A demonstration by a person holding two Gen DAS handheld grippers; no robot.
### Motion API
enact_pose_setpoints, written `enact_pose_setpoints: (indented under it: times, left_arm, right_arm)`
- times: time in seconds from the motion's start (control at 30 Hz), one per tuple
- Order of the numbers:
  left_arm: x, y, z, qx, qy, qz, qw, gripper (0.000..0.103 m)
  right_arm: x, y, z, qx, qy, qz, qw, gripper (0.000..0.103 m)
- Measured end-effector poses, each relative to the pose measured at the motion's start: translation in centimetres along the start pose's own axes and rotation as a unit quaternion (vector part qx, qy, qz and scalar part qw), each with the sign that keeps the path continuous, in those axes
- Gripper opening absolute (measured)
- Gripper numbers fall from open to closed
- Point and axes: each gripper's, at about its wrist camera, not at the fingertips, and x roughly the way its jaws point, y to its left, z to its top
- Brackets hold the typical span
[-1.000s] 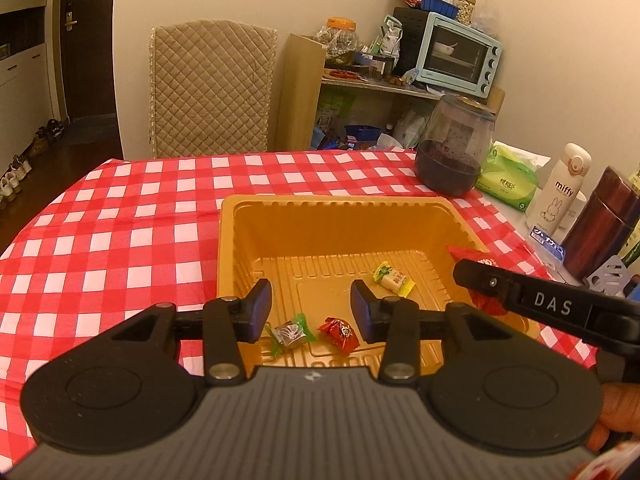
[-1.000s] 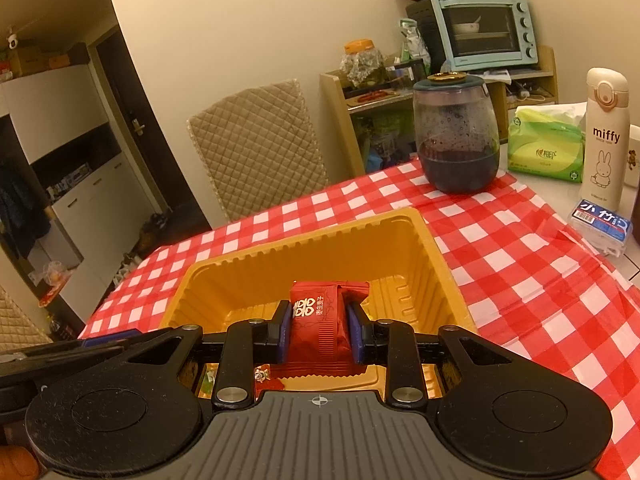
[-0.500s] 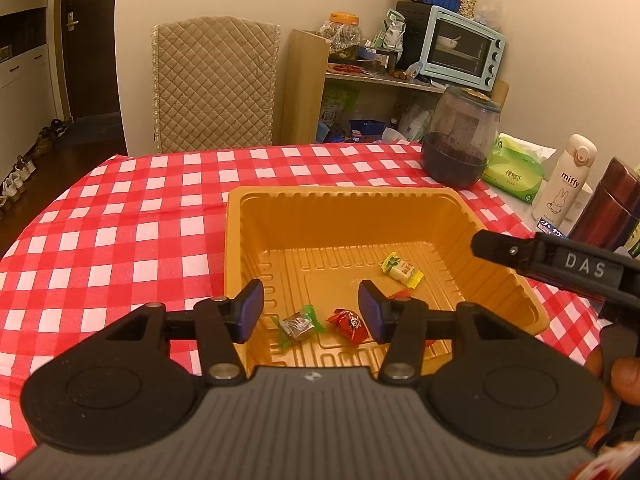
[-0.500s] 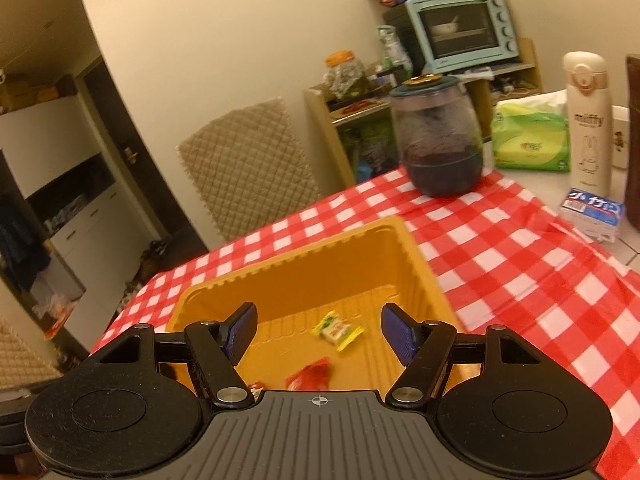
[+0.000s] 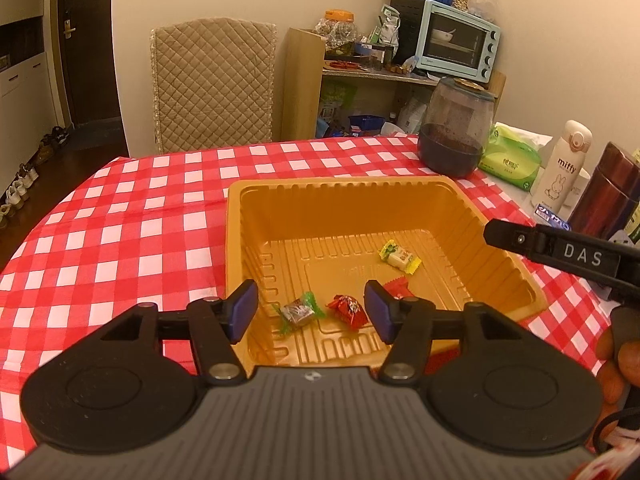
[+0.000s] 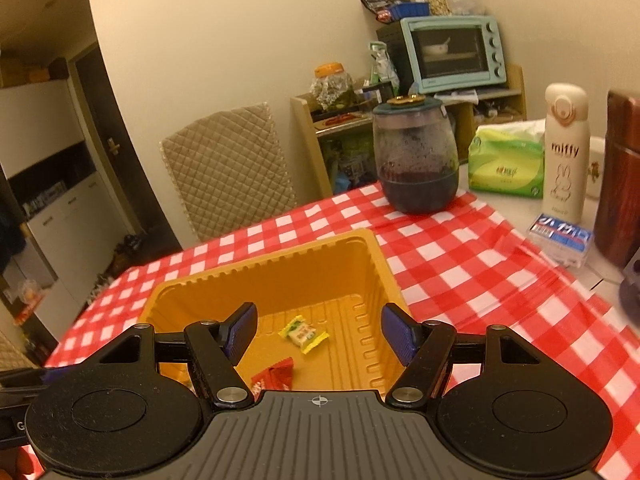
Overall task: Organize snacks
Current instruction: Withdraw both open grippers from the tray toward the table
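Your orange tray [image 5: 496, 216] sits on the checked counter [image 5: 120, 232], holding four wrapped snacks: yellow [image 5: 400, 257], green-brown [image 5: 298, 312] and two red. Your right hand-held gripper [image 6: 316, 334], clamped on the red packet [image 6: 276, 376] a second ago, now gapes empty above it; your left hand-held gripper [image 5: 311, 312] is likewise spread and empty.

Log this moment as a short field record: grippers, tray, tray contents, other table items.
left gripper: open, empty, over the tray's near edge
right gripper: open, empty, above the tray
tray: orange, on the checked tablecloth
tray contents: yellow candy, red candy, green-ended candy, red packet partly hidden behind the right gripper
other table items: dark jar, tissue pack, white bottle, brown flask
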Motion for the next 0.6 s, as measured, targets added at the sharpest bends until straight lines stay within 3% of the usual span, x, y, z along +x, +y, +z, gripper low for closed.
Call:
enact_pose_setpoints:
  times: [0.3,0.6]
  left_arm:
    - [-2.7,-0.9,-1.6,0.012,-0.015,0.015,0.9997,0.078]
    - [-7.3,-1.0,-3.8,-0.011,-0.037,0.024,0.9990,0.100]
  right_arm:
    - [-3.0,-0.7,-0.9,-0.016,-0.002,-0.008,1.000,0.069]
    - [-7.5,-2.0,-2.3,-0.013,0.004,-0.014,1.000,0.069]
